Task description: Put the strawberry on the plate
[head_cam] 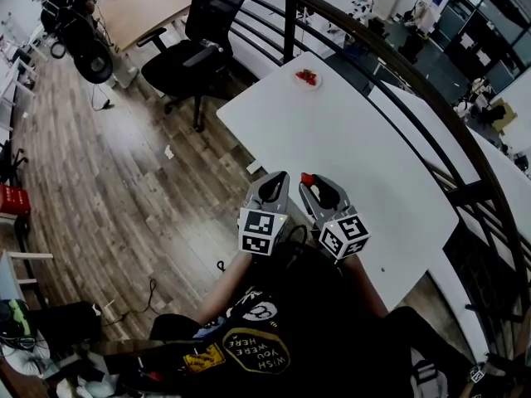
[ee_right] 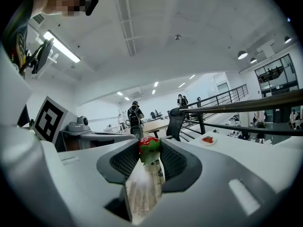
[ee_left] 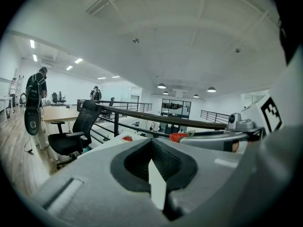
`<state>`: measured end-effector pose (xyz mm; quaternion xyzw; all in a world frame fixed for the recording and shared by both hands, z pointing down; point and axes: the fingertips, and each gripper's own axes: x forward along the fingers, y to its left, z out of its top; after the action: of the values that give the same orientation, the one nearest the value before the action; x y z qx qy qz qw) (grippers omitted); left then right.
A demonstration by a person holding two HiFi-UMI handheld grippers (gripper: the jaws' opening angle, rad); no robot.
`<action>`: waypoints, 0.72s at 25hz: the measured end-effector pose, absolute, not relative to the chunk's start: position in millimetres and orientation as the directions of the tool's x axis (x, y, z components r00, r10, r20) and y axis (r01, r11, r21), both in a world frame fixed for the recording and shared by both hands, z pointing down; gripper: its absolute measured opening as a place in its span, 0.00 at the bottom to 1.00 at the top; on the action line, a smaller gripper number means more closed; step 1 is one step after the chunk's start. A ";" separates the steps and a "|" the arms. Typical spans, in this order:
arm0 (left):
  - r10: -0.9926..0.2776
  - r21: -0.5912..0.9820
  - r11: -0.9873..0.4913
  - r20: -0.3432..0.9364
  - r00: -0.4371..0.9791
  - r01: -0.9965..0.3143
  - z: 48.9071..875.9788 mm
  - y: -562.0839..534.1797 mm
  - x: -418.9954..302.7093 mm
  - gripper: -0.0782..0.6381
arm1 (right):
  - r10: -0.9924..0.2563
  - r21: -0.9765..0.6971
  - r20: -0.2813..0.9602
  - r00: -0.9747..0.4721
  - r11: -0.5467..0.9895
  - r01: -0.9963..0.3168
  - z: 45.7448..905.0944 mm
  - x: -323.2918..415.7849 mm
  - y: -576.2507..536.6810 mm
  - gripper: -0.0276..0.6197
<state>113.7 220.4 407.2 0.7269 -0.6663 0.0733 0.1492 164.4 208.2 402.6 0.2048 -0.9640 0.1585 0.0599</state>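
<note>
A red strawberry (ee_right: pixel 148 144) with a green cap sits pinched between the pads of my right gripper (ee_right: pixel 149 148), which is shut on it. In the head view this gripper (head_cam: pixel 309 181) hovers over the near left part of the white table (head_cam: pixel 365 148), the strawberry (head_cam: pixel 306 177) at its tip. My left gripper (head_cam: pixel 274 177) is just to its left at the table's edge, its jaws together with nothing in them (ee_left: pixel 151 141). A small white plate (head_cam: pixel 308 79) holding red strawberries stands at the table's far end, well away from both grippers. The plate (ee_right: pixel 208 140) shows ahead to the right.
A black office chair (head_cam: pixel 199 31) stands on the wooden floor left of the table. A dark railing (head_cam: pixel 415 81) runs along the table's far and right side. Another white table (head_cam: pixel 498 172) lies beyond it. People (ee_left: pixel 35 86) stand far off.
</note>
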 end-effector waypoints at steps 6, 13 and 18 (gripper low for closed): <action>-0.947 0.152 -0.062 0.304 0.107 -0.986 415.2 223.9 89.2 0.12 | -0.382 -0.278 0.184 -0.906 0.863 -0.421 404.3 138.0 210.8 0.26; -0.945 0.168 -0.054 0.311 0.105 -0.984 421.1 215.7 69.8 0.12 | -0.360 -0.274 0.219 -0.907 0.870 -0.411 410.8 113.5 201.3 0.26; -0.944 0.183 -0.053 0.311 0.109 -0.982 418.9 185.3 47.1 0.12 | -0.375 -0.266 0.214 -0.902 0.867 -0.423 406.1 98.3 172.0 0.26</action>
<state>47.1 185.3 418.9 0.7237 -0.6653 0.0533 0.1756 98.3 172.0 406.1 0.2070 -0.9629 0.1546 0.0777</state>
